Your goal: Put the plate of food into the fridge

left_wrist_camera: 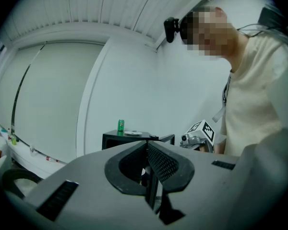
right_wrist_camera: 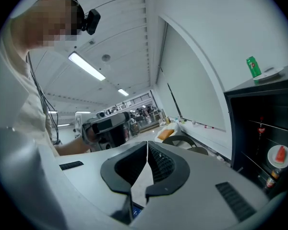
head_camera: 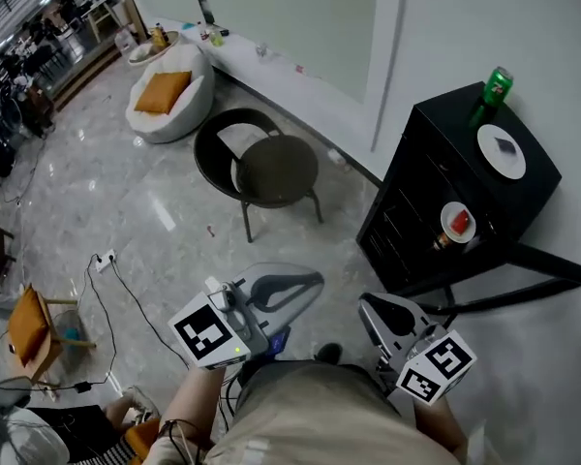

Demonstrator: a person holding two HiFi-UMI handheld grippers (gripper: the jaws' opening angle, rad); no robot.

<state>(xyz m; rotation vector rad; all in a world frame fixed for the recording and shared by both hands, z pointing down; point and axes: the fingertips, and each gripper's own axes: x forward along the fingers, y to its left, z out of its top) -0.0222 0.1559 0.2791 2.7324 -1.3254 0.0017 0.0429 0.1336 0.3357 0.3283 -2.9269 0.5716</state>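
Note:
A small black fridge (head_camera: pixel 436 192) stands at the right with its door (head_camera: pixel 523 264) swung open. On its top sit a white plate (head_camera: pixel 502 150) with a dark bit of food and a green can (head_camera: pixel 495 87). Inside, on a shelf, another plate (head_camera: pixel 457 223) carries red food; the right gripper view shows that plate (right_wrist_camera: pixel 280 155) too. My left gripper (head_camera: pixel 313 282) and right gripper (head_camera: pixel 368 305) are held in front of my body, short of the fridge. Both are shut, with nothing between their jaws. In the left gripper view the fridge (left_wrist_camera: pixel 120 140) lies straight ahead, far off.
A dark round chair (head_camera: pixel 261 168) stands on the marble floor ahead of me. A white beanbag (head_camera: pixel 169 90) with an orange cushion lies beyond it. Cables and a power strip (head_camera: pixel 105 260) lie at the left, near a wooden chair (head_camera: pixel 29 332).

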